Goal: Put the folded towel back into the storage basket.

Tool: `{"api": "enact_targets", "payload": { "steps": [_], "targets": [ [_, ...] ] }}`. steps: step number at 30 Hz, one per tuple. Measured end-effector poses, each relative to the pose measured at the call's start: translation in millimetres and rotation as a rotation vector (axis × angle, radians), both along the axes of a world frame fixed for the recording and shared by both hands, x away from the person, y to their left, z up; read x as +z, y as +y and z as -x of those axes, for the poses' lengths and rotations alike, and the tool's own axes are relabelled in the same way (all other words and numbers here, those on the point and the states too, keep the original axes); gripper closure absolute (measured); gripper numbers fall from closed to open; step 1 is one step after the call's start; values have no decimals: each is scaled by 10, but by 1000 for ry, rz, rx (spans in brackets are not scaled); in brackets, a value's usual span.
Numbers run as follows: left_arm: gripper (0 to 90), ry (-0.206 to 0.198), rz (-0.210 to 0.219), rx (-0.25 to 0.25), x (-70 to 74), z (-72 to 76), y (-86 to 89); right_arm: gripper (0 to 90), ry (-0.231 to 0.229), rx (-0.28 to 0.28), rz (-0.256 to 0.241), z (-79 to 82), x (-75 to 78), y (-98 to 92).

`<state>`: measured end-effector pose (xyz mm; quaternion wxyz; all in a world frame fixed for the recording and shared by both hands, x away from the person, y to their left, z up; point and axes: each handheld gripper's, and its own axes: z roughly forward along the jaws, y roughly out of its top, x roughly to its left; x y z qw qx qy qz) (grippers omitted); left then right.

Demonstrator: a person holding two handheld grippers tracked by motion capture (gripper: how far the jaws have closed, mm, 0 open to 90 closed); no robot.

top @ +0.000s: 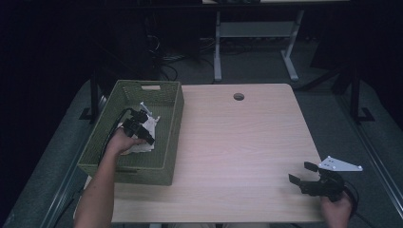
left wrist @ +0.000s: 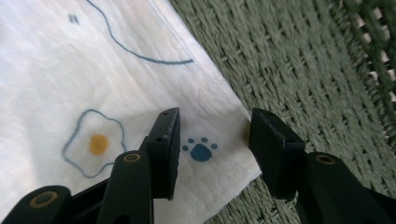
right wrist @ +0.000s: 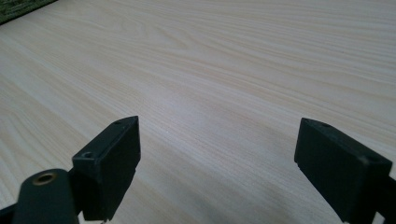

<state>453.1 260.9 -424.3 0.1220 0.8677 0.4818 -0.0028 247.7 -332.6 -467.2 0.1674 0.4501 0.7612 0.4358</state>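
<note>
We see a light wooden table (top: 237, 142) filling the middle of the high view, with a small round hole (top: 238, 97) near its upper edge. Around it the room is dark, with grey floor, cables and the legs of another desk (top: 252, 33) at the top of the frame.

At the left of the frame a green woven basket (top: 166, 109) sits on the table's left edge, its long axis running from lower left to upper right. Inside lies a white cloth (left wrist: 70, 93) printed with a fried egg and a blue paw.

The left gripper (left wrist: 215, 144) reaches down into the basket, jaws parted around the cloth's corner.

At the lower right the right gripper (right wrist: 217, 163) hovers over bare wood, jaws wide apart, pointing toward the left.
</note>
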Motion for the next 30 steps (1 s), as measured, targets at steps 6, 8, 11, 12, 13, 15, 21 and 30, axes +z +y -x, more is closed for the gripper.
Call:
{"api": "enact_targets", "payload": {
  "steps": [6,8,11,12,13,15,21,30],
  "targets": [
    [724,-28,-63,-22,-6,9,-61,140,0,4,3,-5,-1,-1],
    [781,-35,-71,-28,-5,18,-75,140,0,5,5,-5,0,-3],
    [873,-48,-104,-55,6,31,-116,140,-2,0,0,-10,5,-13],
    [880,-47,-102,-59,22,40,-112,140,-2,-2,-1,-12,8,-16],
    [881,-47,-102,-59,22,40,-112,140,-2,-2,-1,-12,8,-16],
    [883,-51,-83,-59,64,63,-96,140,-2,1,1,-6,8,-13],
    [883,-53,-24,-95,230,186,-68,140,-6,5,3,2,19,-3],
    [595,16,62,-128,274,258,-117,140,-12,10,5,5,28,8]
  ]
}}
